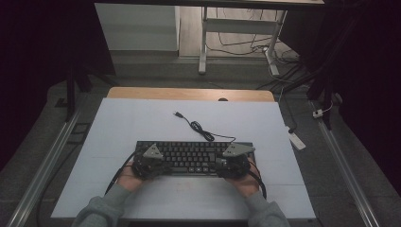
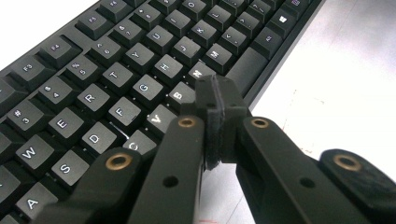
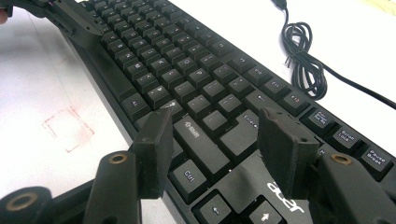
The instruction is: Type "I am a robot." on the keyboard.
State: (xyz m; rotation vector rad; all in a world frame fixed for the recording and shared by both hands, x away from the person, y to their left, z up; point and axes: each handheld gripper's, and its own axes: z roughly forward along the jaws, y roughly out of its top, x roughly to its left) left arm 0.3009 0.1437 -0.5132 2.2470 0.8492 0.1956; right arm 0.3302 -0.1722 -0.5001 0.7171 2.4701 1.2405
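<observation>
Keyboard: black plastic full-size keyboard [image 1: 194, 157] lies flat near the person's edge of the desk, its long side across the high view, between the two hands.
Left tongs: left tongs [image 2: 215, 109] are closed, the two pads pressed together with nothing between them; the tip hovers just over the B, N and M keys beside the front edge of the keyboard. If it touches a key, I cannot tell.
Right tongs: right tongs [image 3: 215, 140] stand open, one jaw at each side of the right Shift and Enter keys, above the Ctrl key and the arrow keys; the pads do not press on anything.
Hidden parts: in the high view both tongs and their grey three-cornered plates cover the left and right ends of the keyboard, so its outer keys are not seen there. In the left gripper view the keyboard is cut off at the top and the left; in the right gripper view its right end is cut off.
Hard to read: key labels are too small in the high view; far keys are blurred in the right gripper view.
Cable: thin black cable [image 1: 201, 130] with a plug at its end lies on the desk behind the keyboard, partly coiled.
Desk: white sheet-covered desk [image 1: 142, 118] with a wooden edge at the far side.
Mark: faint red square mark [image 3: 67, 128] on the desk just in front of the keyboard.
Around: white desk legs and loose cables on the floor behind; dark sides are hard to make out.
</observation>
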